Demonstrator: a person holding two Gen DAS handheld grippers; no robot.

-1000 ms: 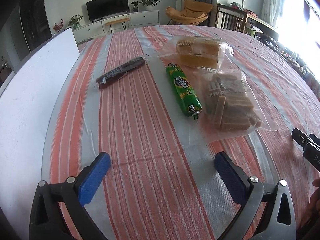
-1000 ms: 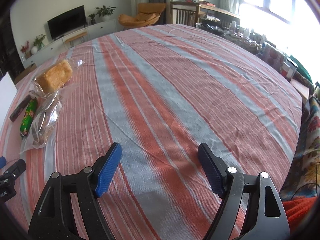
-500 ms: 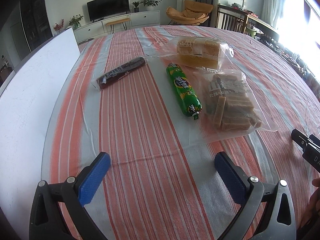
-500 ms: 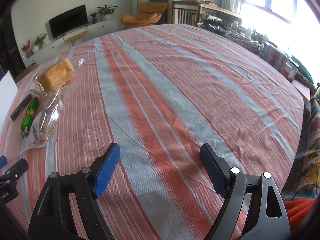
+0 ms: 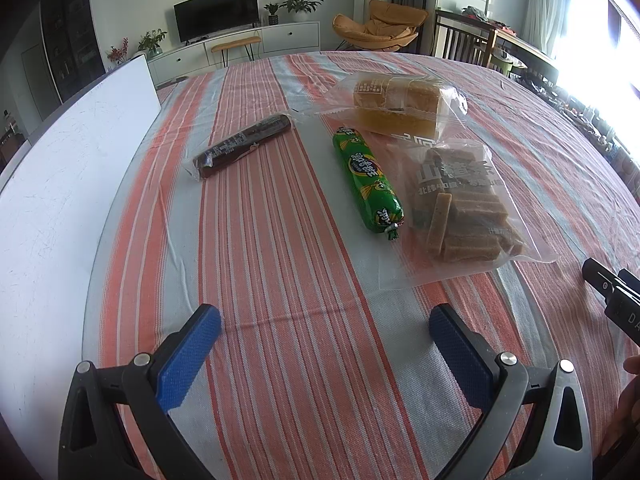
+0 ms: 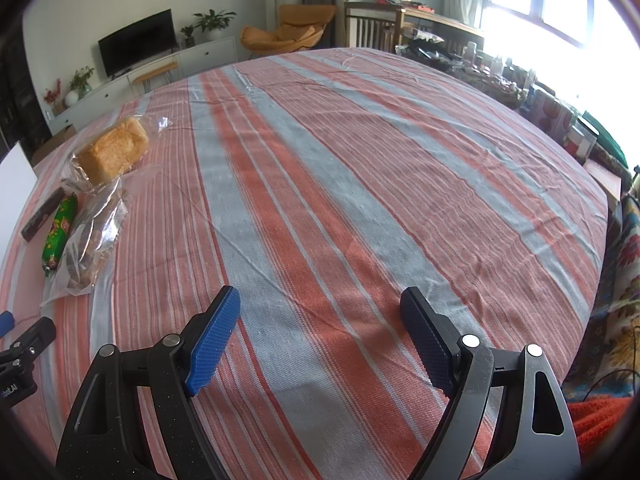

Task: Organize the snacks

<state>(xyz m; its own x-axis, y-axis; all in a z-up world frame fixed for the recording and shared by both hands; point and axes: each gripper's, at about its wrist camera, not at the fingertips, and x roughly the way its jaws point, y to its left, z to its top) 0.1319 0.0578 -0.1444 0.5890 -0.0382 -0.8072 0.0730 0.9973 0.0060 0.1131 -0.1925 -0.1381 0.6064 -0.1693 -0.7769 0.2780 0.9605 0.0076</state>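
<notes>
Four snacks lie clustered at twelve o'clock of the left gripper (image 5: pixel 324 332): dark bar (image 5: pixel 243 146), green sausage (image 5: pixel 367 184), bread bag (image 5: pixel 400 106), strip bag (image 5: pixel 460 204). Both it and the right gripper (image 6: pixel 320 320) hold their jaws apart, empty, over bare striped tablecloth (image 6: pixel 360 184).

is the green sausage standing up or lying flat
Lying flat. The green sausage rests lengthwise on the striped tablecloth, beside the clear bag of brown snack bars.

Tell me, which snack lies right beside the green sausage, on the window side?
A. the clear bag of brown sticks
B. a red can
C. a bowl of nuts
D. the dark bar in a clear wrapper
A: the clear bag of brown sticks lies alongside the green sausage on the window side; the dark bar is on the other side.
</notes>
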